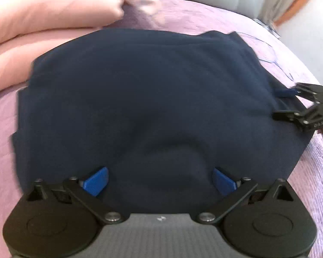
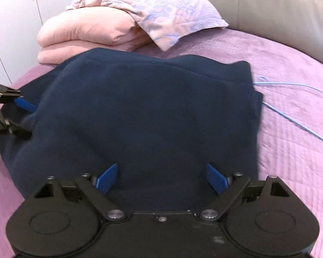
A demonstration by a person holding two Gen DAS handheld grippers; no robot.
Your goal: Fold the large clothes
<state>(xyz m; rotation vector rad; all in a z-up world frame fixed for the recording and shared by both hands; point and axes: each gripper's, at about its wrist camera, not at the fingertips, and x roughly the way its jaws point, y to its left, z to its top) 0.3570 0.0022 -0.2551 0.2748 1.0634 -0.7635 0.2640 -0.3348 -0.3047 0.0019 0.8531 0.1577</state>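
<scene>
A dark navy garment point(image 1: 140, 96) point(image 2: 140, 107) lies folded in a broad block on a lilac bedspread point(image 2: 290, 150). In the left wrist view my left gripper point(image 1: 160, 180) stands open over the garment's near edge, its blue pads point(image 1: 97, 180) spread wide with only flat cloth between them. My right gripper point(image 2: 162, 178) is open in the same way over the near edge on its own side. Each gripper shows in the other's view: the right gripper point(image 1: 284, 104) at the garment's right side, the left gripper point(image 2: 25, 118) at its left side. Neither pinches cloth.
Folded pink bedding point(image 2: 86, 34) and a patterned pillow point(image 2: 172, 10) lie just behind the garment. A thin blue cord point(image 2: 290, 116) runs over the bedspread to its right. A grey headboard point(image 2: 269, 6) is at the back and white cupboard doors point(image 2: 15, 21) at far left.
</scene>
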